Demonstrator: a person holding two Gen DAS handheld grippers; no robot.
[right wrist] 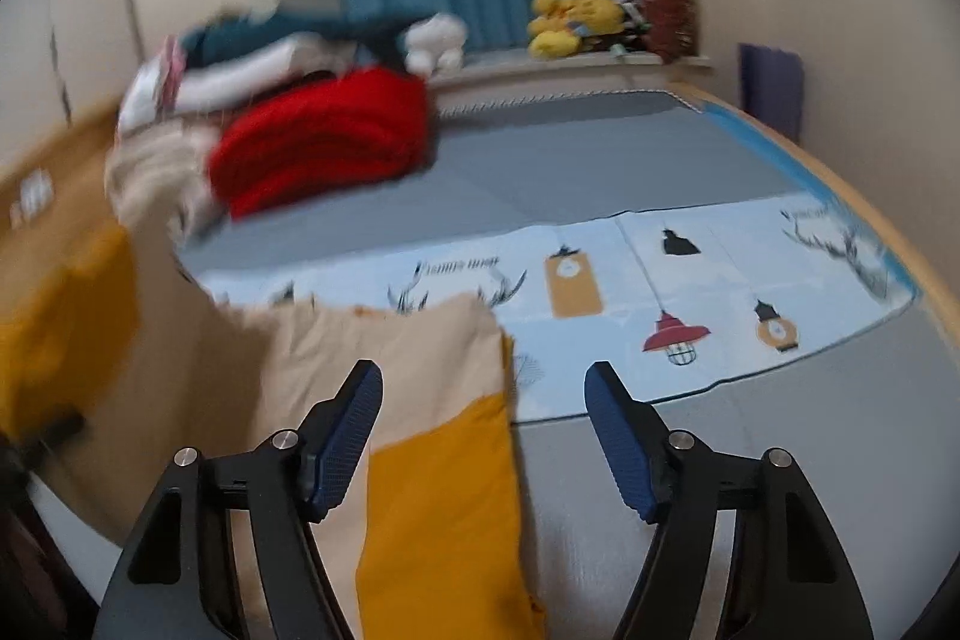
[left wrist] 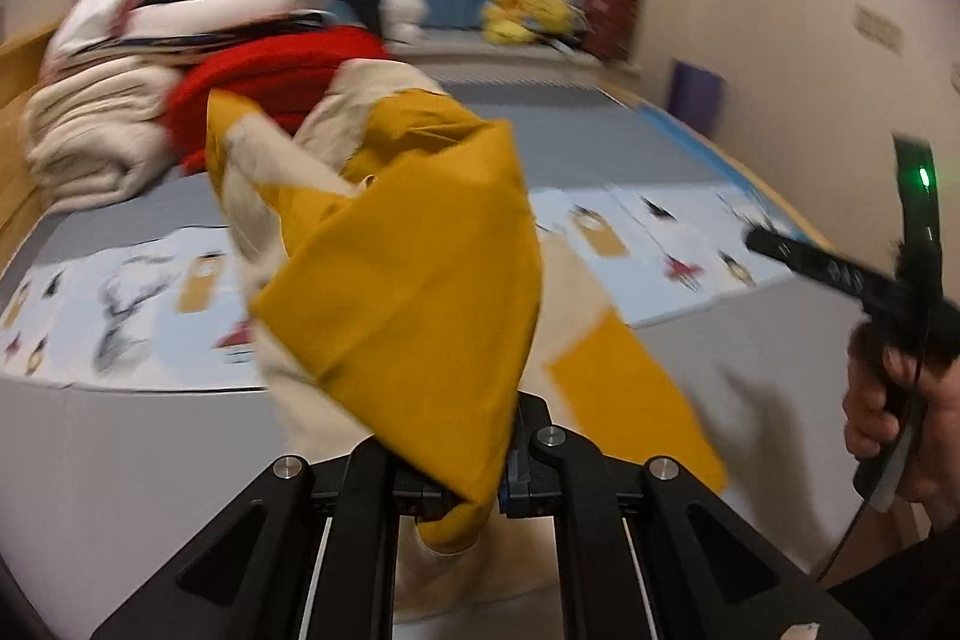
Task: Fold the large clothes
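Grey bed surface (right wrist: 600,172) with pale printed mat (right wrist: 690,256) across it; at far left, stack of folded clothes (right wrist: 318,148), red on top front. Mustard-and-cream garment (left wrist: 408,268) lifted over near edge of bed, one part bunched in air, remainder trailing down onto grey surface. Left gripper (left wrist: 474,496) clamped on a mustard fold. Right gripper (right wrist: 483,436) with jaws spread wide, nothing between pads, cloth lying just below and left of it. Step in hand, by judgement: re-gripping during spreading or first fold. Next move likely calling for a fresh right-hand pinch on a free edge or corner, then tension between both hands.
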